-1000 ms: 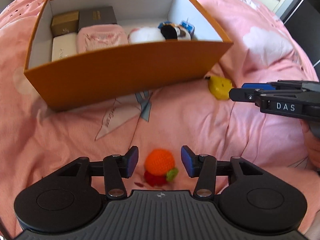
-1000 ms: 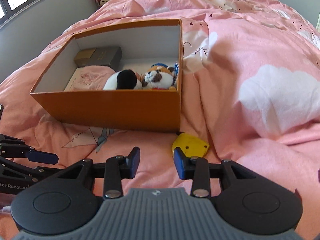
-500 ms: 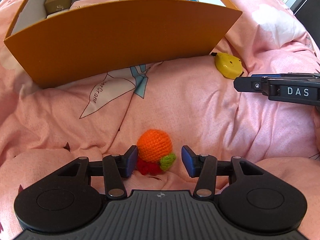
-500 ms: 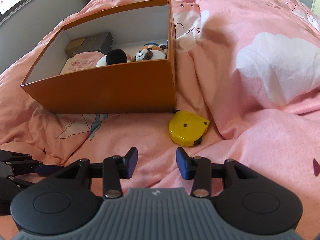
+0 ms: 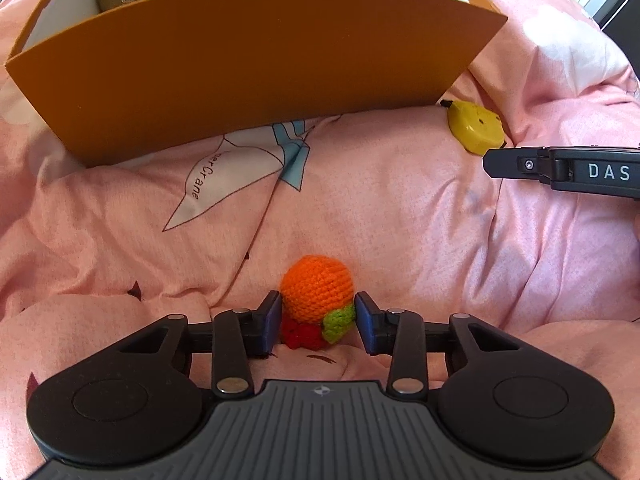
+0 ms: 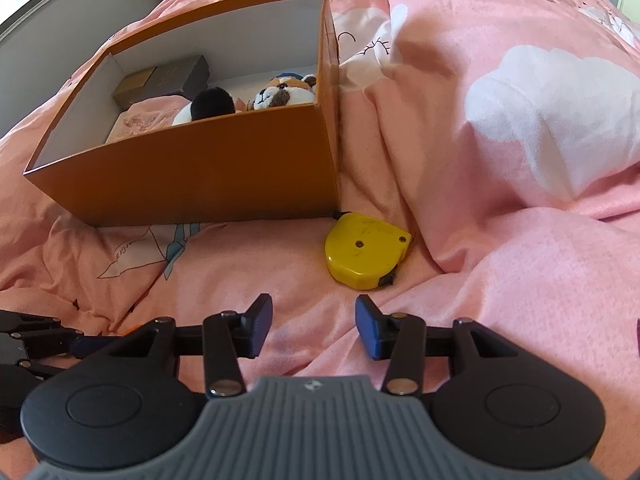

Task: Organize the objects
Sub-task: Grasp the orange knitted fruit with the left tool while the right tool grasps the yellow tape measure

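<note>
A crocheted orange fruit toy with red and green parts lies on the pink bedcover. My left gripper straddles it, both pads touching its sides. A yellow tape measure lies by the right front corner of the orange box; it also shows in the left wrist view. My right gripper is open and empty, low over the cover just short of the tape measure. It shows side-on in the left wrist view.
The orange box holds plush toys, a pink pouch and small gift boxes. The pink bedcover is rumpled and rises in folds to the right.
My left gripper came down around the orange toy and its jaws closed onto it. My right gripper moved forward and lower toward the tape measure.
</note>
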The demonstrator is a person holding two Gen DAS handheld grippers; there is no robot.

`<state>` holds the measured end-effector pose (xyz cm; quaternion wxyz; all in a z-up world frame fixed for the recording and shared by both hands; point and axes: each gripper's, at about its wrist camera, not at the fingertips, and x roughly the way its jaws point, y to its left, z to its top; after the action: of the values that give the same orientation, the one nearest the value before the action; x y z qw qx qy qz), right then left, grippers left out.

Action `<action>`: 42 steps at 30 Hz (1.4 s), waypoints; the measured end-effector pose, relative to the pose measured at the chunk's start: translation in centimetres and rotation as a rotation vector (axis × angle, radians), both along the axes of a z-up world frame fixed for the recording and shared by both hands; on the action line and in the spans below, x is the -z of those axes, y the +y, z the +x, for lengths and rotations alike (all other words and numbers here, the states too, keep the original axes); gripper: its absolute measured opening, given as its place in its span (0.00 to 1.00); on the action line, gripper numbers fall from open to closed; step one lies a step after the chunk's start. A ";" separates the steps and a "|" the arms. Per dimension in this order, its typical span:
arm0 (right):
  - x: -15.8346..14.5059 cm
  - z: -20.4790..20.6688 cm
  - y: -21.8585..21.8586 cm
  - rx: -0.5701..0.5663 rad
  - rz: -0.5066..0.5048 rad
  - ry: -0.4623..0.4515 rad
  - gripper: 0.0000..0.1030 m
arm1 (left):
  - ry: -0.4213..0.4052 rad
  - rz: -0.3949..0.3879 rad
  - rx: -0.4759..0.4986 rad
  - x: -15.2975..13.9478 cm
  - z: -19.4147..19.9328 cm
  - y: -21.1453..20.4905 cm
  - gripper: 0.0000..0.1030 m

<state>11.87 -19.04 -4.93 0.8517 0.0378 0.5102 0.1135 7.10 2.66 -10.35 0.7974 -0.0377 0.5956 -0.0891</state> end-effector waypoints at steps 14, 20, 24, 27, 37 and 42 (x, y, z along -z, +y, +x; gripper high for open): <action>1.8 5.0 -1.9 0.212 -0.005 0.101 0.54 | -0.135 -0.066 -0.025 -4.1 3.9 0.1 0.42; 2.8 6.4 -2.1 0.223 0.014 0.118 0.58 | -0.132 -0.069 -0.028 -4.0 4.8 -0.2 0.42; 3.4 6.9 -2.1 0.221 0.013 0.119 0.58 | -0.122 -0.070 -0.033 -3.8 5.2 -0.2 0.42; 3.7 7.0 -2.1 0.210 0.006 0.124 0.57 | -0.125 -0.072 -0.041 -3.7 5.2 -0.2 0.42; 1.2 4.5 -2.2 0.158 0.024 0.098 0.57 | -0.203 -0.085 -0.066 -5.6 4.1 0.4 0.42; -2.6 2.3 -1.9 0.084 0.042 0.025 0.57 | -0.252 -0.127 -0.043 -8.1 3.8 0.6 0.42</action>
<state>14.17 -20.94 -2.34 0.8482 0.0785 0.5165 0.0879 10.94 3.23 -2.30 0.8637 -0.0894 0.4830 -0.1134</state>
